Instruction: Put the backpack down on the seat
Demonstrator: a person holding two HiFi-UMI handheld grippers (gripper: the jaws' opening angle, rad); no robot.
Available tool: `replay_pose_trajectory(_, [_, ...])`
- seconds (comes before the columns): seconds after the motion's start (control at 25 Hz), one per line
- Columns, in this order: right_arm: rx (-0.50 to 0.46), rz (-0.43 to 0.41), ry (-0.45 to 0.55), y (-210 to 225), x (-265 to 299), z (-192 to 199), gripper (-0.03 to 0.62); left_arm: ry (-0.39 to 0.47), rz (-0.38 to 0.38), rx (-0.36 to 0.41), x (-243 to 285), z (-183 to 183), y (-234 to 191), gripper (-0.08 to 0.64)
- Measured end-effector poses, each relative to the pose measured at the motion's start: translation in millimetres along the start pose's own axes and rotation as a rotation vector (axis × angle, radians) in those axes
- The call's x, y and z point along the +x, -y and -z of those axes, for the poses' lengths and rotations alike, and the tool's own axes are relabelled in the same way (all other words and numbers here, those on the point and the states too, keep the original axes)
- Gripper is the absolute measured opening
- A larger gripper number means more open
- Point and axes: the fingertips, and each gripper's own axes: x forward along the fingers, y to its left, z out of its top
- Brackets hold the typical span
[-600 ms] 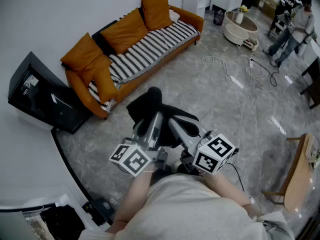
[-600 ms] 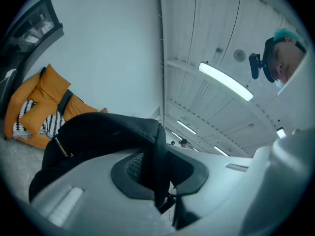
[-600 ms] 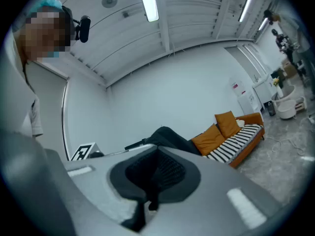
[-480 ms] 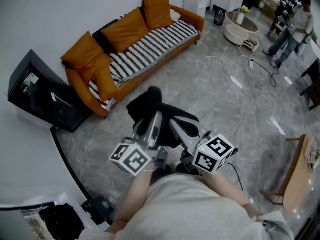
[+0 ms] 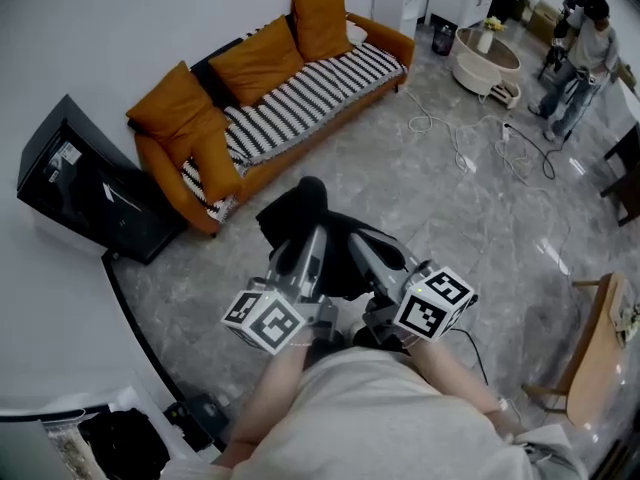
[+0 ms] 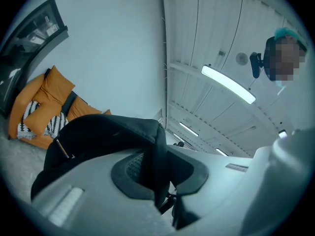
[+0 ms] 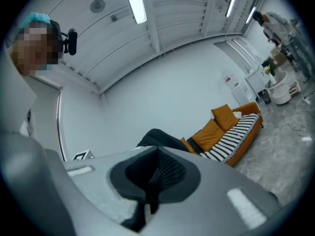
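Note:
A black backpack (image 5: 300,213) hangs over the grey floor in front of me, held up by both grippers. My left gripper (image 5: 305,246) is shut on a fold of its black fabric, which in the left gripper view runs as an edge (image 6: 158,151) between the pads. My right gripper (image 5: 352,248) is shut on a thin black strap of the backpack (image 7: 151,178). The orange sofa (image 5: 290,93) has a striped seat and several orange cushions. It stands against the far wall, well beyond the backpack, and also shows as the sofa (image 6: 39,112) and the sofa (image 7: 229,132) in the gripper views.
A black TV cabinet (image 5: 85,193) stands at the left wall beside the sofa's near end. White cables (image 5: 470,138) lie on the floor at the right. A round white table (image 5: 485,58) and a person (image 5: 580,48) are at the far right, and a wooden chair (image 5: 600,348) is at the right edge.
Both grippers keep their hold and the backpack hangs as before. The person at the far right has shifted a little.

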Motion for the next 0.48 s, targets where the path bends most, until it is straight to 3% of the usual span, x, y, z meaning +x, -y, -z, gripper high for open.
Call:
replay_pose_trajectory(0.12, [0.031, 0.001, 0.011, -2.3, 10.7, 4.3, 0.003, -0.005, 0.001, 0.009, -4.4, -4.6, -8.6, 0.055])
replay_pose_trajectory(0.28, [-0.02, 0.062, -0.04, 8.0, 23.2, 17.9, 0.003, -0.036, -0.026, 0.003, -8.3, -5.5, -21.6, 0.055])
replay_pose_trajectory(0.48, [-0.001, 0.118, -0.052, 22.9, 41.5, 29.9, 0.003, -0.039, -0.045, -0.027, -4.8, -10.5, -48.9, 0.055])
